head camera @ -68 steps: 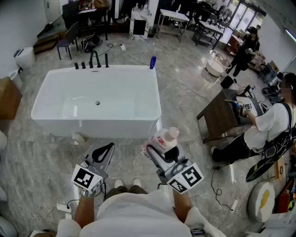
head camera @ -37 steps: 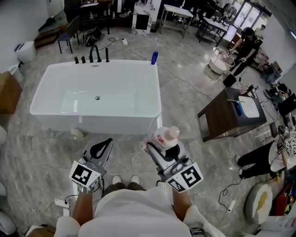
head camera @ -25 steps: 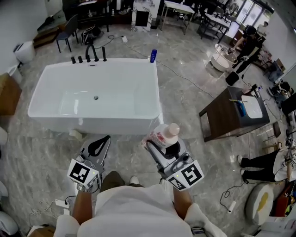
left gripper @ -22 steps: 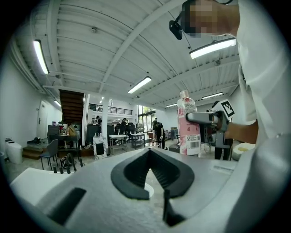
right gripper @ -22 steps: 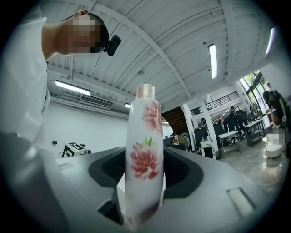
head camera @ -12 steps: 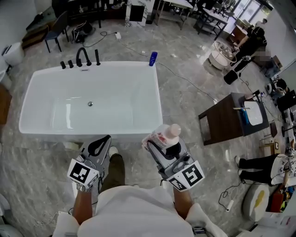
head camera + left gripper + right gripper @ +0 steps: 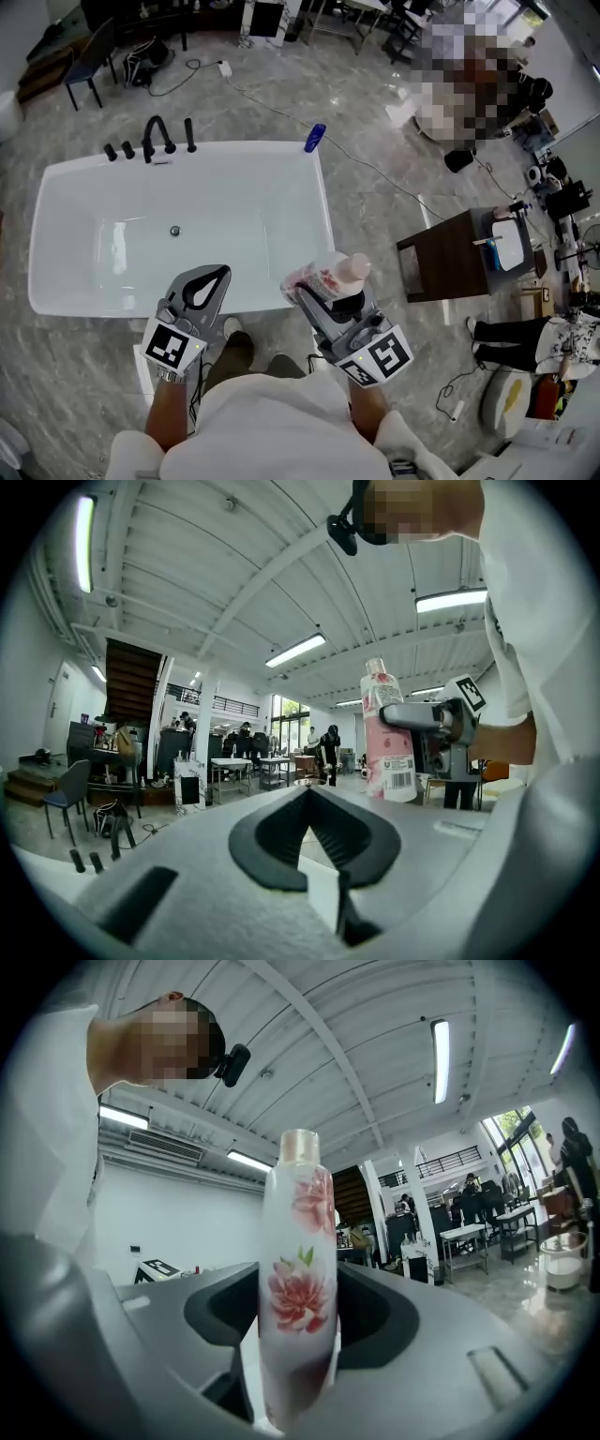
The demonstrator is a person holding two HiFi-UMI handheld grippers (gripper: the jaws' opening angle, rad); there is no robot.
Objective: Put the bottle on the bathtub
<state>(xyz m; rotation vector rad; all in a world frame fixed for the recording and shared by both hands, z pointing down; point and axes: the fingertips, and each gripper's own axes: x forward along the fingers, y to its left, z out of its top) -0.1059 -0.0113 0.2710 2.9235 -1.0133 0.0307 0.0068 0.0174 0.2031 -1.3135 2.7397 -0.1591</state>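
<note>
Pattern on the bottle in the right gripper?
White bottle with pink-red flowers, pale pink cap; clearest in right gripper view.

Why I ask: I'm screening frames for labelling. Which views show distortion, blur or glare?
Head view: sharp, the white rectangular bathtub slightly bowed by the wide lens. Left gripper view: fisheye with black corners, the shut grey left gripper soft up close, a ceiling strip light blown out. Right gripper view: same fisheye; the white flower-printed bottle blurs toward its base.

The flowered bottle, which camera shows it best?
Right gripper view: the bottle stands large and centred, clamped between the jaws. Head view shows its cap and shoulder from above; left gripper view shows its barcode side, small.
</note>
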